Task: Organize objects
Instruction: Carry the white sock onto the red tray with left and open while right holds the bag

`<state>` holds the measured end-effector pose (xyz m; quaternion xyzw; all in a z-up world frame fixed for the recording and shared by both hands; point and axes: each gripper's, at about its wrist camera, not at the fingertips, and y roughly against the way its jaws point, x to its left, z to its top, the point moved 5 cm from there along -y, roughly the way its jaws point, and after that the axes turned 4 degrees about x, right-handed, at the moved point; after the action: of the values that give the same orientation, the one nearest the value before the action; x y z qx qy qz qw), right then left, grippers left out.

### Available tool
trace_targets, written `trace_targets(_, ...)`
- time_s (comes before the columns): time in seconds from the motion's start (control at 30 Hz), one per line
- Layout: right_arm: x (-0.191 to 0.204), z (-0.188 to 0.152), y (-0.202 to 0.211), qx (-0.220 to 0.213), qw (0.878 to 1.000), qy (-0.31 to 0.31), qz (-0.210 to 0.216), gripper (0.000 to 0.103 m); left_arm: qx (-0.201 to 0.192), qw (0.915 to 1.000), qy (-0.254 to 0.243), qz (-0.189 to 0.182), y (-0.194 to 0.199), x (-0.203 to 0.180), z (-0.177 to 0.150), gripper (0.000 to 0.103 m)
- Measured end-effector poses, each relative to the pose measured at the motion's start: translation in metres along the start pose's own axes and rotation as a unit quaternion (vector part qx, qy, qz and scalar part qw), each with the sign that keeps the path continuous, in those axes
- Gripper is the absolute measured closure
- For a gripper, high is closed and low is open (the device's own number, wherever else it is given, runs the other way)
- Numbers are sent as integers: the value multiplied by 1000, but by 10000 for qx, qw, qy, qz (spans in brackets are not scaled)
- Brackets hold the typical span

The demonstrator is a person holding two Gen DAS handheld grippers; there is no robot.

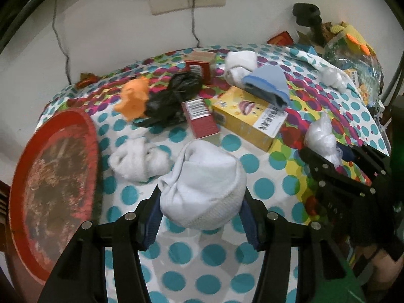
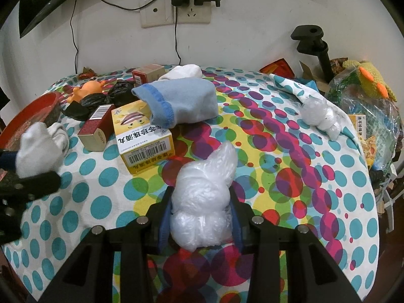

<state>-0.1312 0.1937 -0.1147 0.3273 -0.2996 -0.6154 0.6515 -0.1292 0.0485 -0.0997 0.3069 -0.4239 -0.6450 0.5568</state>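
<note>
The left gripper [image 1: 202, 209] has its jaws closed on a white sock [image 1: 204, 189], held above the bench [image 1: 265, 186] beside the red tray [image 1: 55, 181]. The right gripper [image 2: 200, 217] has its jaws clamped on a plastic bag [image 2: 204, 202], near the yellow box [image 2: 144, 139].

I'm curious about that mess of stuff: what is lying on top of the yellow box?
A light blue sock with a darker blue cuff lies across the far end of the yellow box, its open end facing left. The box's top face beneath the sock is hidden.

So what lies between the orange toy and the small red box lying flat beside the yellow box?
A crumpled black plastic bag sits between the orange toy and the red box, clearest in the left wrist view.
</note>
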Motion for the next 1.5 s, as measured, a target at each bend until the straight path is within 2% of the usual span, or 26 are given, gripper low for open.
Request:
trace_targets(0.27,0,0,0,-1,10000,19,-26,64,-34,9993,327,188,16,45,-16,51)
trace_targets(0.5,0,-1,0,-4,10000,51,-72,64,-26,9953,783,563,24,107,-30,51)
trace_targets(0.67,1,-1,0,-19,9999,72,-129,64,28,9872,1226,1020,26,165,-42,51)
trace_targets(0.93,1,0,1,-19,9999,80,-138,64,279,9758,1651,1404,15,225,-67,51)
trace_targets(1.5,2,-1,1,-35,9997,140,-213,63,607,9511,2432,1805,-1,318,-97,50)
